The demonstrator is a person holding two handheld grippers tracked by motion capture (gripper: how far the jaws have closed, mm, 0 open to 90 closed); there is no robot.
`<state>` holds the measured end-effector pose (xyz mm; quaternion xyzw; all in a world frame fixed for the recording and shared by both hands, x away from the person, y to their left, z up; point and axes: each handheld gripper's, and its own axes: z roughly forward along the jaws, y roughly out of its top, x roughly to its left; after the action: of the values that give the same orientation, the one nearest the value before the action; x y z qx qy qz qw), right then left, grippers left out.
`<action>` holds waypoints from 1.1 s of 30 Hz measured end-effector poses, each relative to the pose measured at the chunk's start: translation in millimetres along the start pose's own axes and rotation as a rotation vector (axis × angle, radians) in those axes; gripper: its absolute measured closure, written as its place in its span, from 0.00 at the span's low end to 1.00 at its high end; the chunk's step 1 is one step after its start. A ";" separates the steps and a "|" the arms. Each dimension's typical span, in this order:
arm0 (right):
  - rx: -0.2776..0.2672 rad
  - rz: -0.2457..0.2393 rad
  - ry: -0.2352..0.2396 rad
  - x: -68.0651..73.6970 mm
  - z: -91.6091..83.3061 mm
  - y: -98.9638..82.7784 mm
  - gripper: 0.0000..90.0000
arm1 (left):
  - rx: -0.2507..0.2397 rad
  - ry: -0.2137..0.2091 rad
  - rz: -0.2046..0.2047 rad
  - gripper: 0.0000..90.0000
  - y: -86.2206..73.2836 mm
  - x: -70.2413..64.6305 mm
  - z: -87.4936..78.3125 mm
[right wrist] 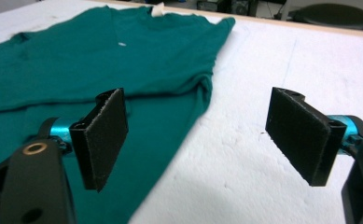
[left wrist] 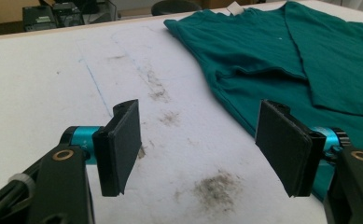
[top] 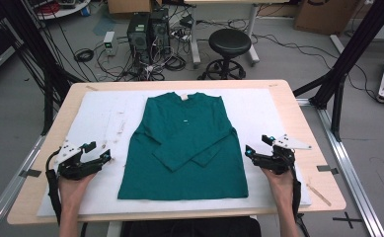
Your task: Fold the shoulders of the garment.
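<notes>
While both tools gape, green shirt [top: 184,145] lies flat between them.

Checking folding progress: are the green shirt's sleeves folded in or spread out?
Folded in: both sleeves lie crossed over the green shirt front.

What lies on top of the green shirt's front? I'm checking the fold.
Both long sleeves lie folded across the green cotton shirt, crossing near its lower middle. The chest beneath them is covered.
</notes>
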<state>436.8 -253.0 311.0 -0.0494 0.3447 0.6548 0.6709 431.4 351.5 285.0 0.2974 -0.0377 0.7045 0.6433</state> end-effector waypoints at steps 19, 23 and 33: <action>0.040 0.014 0.001 -3.1 2.3 -9.8 0.24 | -0.003 -0.110 0.064 0.35 24.7 -25.5 -12.3; 0.037 0.012 0.012 -1.0 1.5 -8.2 0.24 | 0.030 -0.131 0.104 0.36 27.7 -35.6 -9.1; 0.013 -0.003 0.008 4.0 3.1 -0.9 0.24 | 0.050 -0.150 0.128 0.36 25.9 -47.0 0.3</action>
<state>438.5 -248.2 310.9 -0.0484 0.3516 0.6512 0.6708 407.2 305.5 271.7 0.3622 -0.0869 0.7205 0.5849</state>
